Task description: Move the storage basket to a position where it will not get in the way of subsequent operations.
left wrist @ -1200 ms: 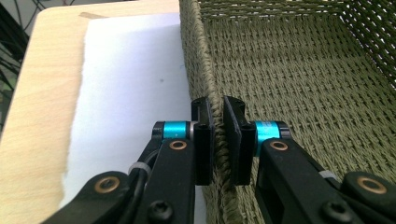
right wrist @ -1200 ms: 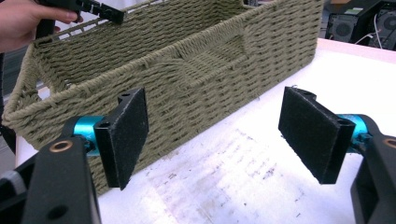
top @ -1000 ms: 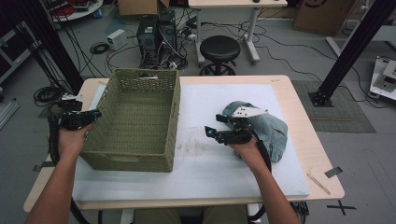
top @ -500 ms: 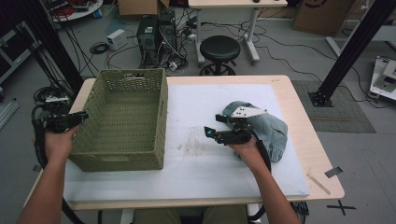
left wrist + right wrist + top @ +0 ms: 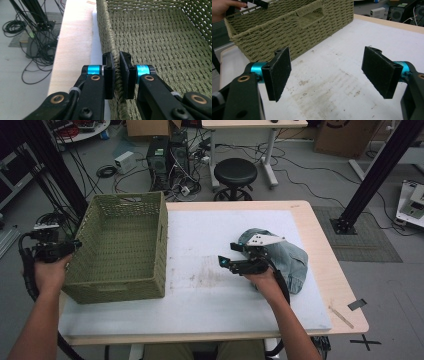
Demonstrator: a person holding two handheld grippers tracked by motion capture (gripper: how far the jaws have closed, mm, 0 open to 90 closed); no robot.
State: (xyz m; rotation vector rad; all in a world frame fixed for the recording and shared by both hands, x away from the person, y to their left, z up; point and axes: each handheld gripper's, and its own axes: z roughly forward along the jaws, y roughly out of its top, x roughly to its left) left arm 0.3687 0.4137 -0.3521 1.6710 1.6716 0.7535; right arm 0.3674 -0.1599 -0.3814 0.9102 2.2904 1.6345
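Observation:
An empty green woven basket (image 5: 120, 290) sits at the left end of the table, its left side out past the table's edge. My left gripper (image 5: 74, 245) is shut on the basket's left rim (image 5: 110, 40), which is pinched between the pads (image 5: 109, 75). My right gripper (image 5: 227, 254) hovers open over the stained white mat (image 5: 210, 235), with nothing between its pads (image 5: 279, 72). A crumpled blue denim garment (image 5: 292, 260) lies on the mat just right of that hand. The right gripper view looks toward the basket's near wall (image 5: 294, 32) and the left gripper (image 5: 259, 2) on the rim.
The mat covers most of the wooden table (image 5: 332, 260). A black stool (image 5: 235, 172), a computer tower (image 5: 162, 160) and loose cables stand on the floor beyond the far edge. A black frame post (image 5: 375, 175) rises at the right. Cables (image 5: 37, 37) lie left of the table.
The basket has slid to the left with my left gripper holding its rim, and now hangs past the table's left edge. The right hand and the denim have stayed put.

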